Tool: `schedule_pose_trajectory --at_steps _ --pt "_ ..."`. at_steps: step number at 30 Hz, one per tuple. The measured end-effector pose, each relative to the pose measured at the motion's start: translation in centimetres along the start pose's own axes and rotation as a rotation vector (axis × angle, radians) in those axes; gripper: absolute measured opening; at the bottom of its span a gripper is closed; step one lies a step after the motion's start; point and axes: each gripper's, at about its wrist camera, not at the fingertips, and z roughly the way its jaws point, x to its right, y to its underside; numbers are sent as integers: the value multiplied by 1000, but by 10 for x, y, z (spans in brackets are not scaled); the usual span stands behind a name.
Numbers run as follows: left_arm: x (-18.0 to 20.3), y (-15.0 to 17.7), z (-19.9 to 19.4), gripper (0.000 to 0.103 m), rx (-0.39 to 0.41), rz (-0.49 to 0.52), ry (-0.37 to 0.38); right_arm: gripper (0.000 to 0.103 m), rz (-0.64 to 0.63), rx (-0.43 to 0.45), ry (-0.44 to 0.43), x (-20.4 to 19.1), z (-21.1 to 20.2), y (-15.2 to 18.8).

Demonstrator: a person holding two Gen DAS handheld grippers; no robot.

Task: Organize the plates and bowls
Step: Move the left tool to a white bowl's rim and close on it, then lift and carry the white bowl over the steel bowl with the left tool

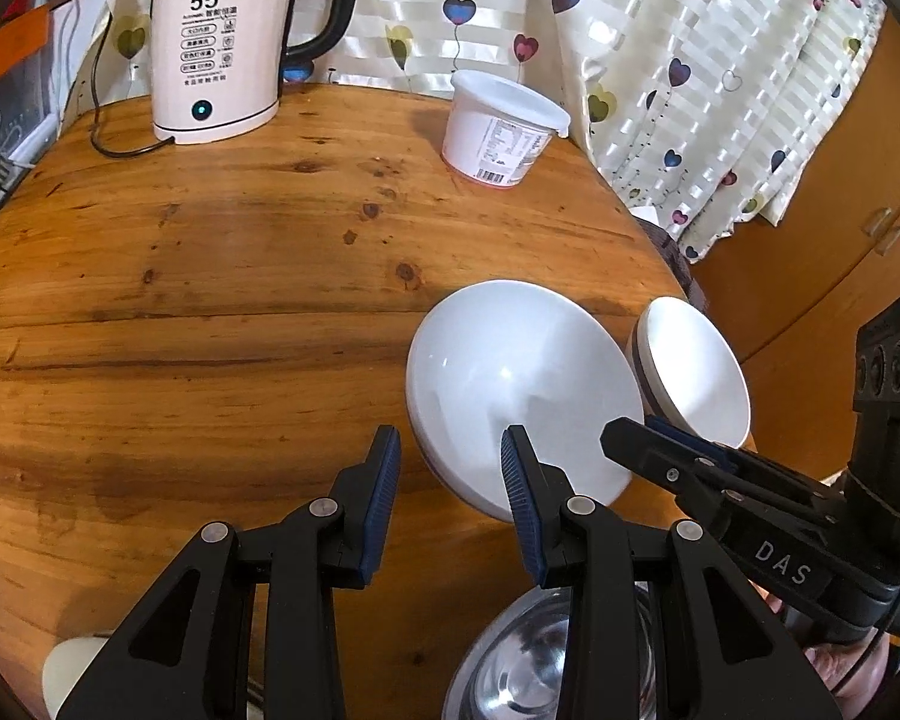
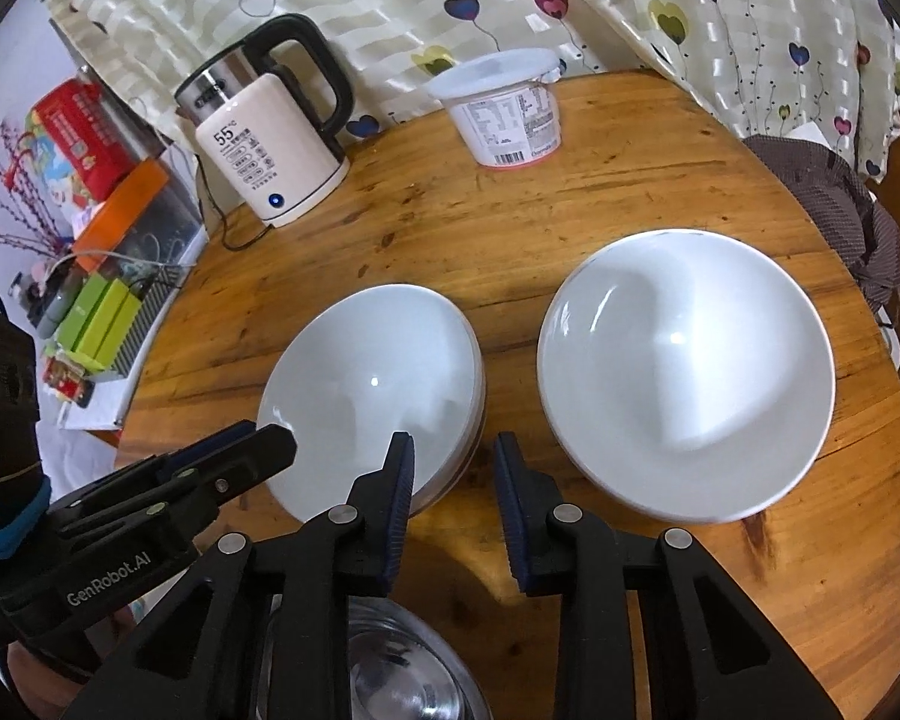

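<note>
Two white bowls stand side by side on the round wooden table (image 1: 210,276). The left white bowl (image 1: 522,384) (image 2: 372,384) looks like a stack of two. The right white bowl (image 1: 693,369) (image 2: 684,378) stands next to it. A steel bowl (image 1: 540,660) (image 2: 402,666) sits at the near edge, under both grippers. My left gripper (image 1: 450,450) is open and empty, its right finger over the left bowl's near rim. My right gripper (image 2: 453,462) is open and empty, over the gap between the two white bowls. Each gripper shows in the other's view.
A white electric kettle (image 1: 222,42) (image 2: 270,144) with its cord stands at the back left. A white lidded tub (image 1: 504,126) (image 2: 504,114) stands at the back. A curtain hangs behind the table. Boxes (image 2: 90,138) crowd a shelf left of the table.
</note>
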Motion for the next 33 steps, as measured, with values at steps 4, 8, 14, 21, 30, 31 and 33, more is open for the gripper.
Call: schedule_pose_trajectory --at_steps 4,8,14,21,30,31,33 --pt "0 0 5 36 -7 4 0 22 -2 0 -4 -1 2 -1" --pt "2 -1 8 35 -9 12 -1 21 -10 1 -2 -3 4 -3" --pt "1 -1 9 33 -6 9 -6 20 -11 0 -1 -3 4 -3" --pt "1 -1 0 33 13 15 -10 20 -21 13 -2 -8 0 -4" --pt "6 2 -20 33 51 22 -10 20 -44 50 -1 -19 -22 1" --pt "7 2 -23 33 56 24 -10 20 -47 54 -1 -20 -24 2" --pt "8 4 -28 33 63 26 -9 20 -51 62 0 -22 -30 4"
